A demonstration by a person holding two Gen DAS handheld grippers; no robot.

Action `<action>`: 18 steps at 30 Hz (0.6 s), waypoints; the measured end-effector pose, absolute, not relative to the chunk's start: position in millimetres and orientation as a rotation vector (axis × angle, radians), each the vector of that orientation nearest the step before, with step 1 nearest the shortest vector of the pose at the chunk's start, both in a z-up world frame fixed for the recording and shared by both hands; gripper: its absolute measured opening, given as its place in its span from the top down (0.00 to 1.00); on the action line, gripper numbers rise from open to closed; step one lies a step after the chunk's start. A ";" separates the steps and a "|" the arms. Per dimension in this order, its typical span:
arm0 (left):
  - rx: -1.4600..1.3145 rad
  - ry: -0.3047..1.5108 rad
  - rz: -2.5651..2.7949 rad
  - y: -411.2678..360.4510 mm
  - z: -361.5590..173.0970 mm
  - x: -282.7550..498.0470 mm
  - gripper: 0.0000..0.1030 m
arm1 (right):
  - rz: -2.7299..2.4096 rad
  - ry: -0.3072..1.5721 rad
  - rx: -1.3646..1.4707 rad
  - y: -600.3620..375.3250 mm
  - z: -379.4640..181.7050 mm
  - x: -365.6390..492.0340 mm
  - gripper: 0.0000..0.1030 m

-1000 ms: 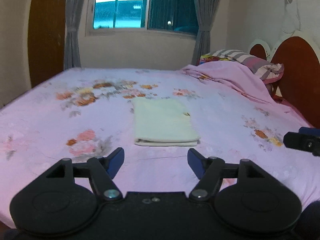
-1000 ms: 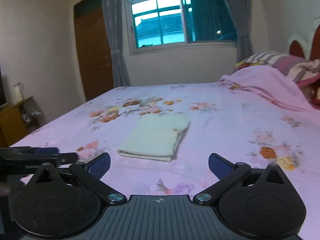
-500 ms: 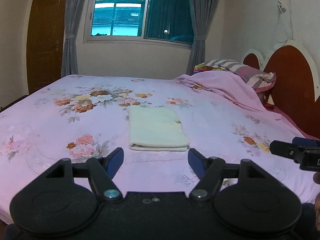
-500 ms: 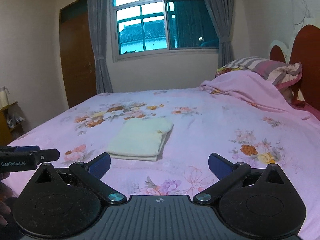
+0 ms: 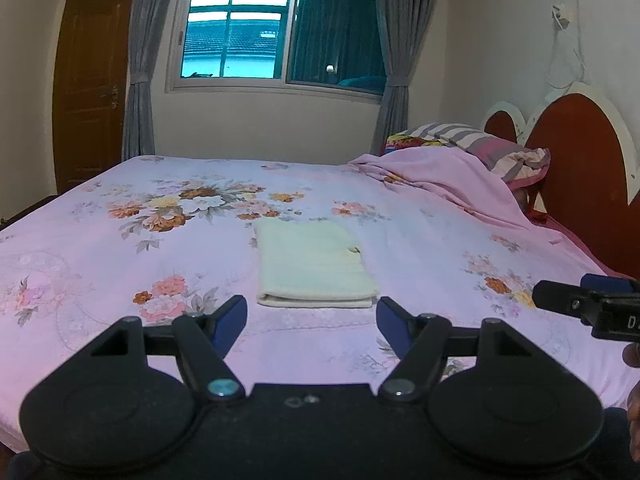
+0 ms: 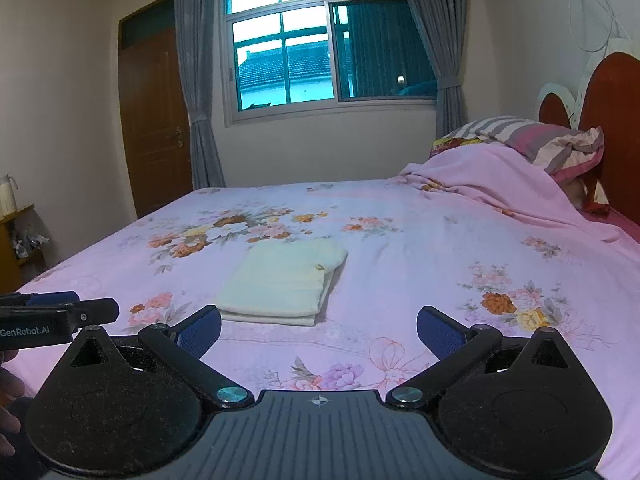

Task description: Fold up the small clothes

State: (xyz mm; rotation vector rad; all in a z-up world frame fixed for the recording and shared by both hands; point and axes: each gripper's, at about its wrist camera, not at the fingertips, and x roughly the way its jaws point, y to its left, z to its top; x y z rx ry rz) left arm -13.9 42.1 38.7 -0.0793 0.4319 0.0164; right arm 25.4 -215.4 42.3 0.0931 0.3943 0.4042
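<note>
Soft matt folded cloth (image 5: 314, 266) on smooth printed cotton-like bedsheet (image 5: 120, 260); glossy wooden headboard (image 5: 580, 184)

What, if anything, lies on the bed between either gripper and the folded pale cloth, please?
Nothing visible does. Only bare floral bedsheet separates the open left gripper and the open right gripper from the folded pale cloth.
</note>
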 end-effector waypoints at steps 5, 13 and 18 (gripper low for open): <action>-0.080 0.428 0.016 42.1 39.4 -12.9 0.31 | 0.399 0.388 0.094 -219.5 43.6 26.2 0.00; -0.077 0.424 0.007 42.5 38.4 -11.7 0.31 | 0.403 0.387 0.098 -223.1 45.6 25.4 0.00; -0.080 0.424 0.008 43.8 37.6 -11.1 0.31 | 0.407 0.385 0.094 -224.1 47.7 25.1 0.00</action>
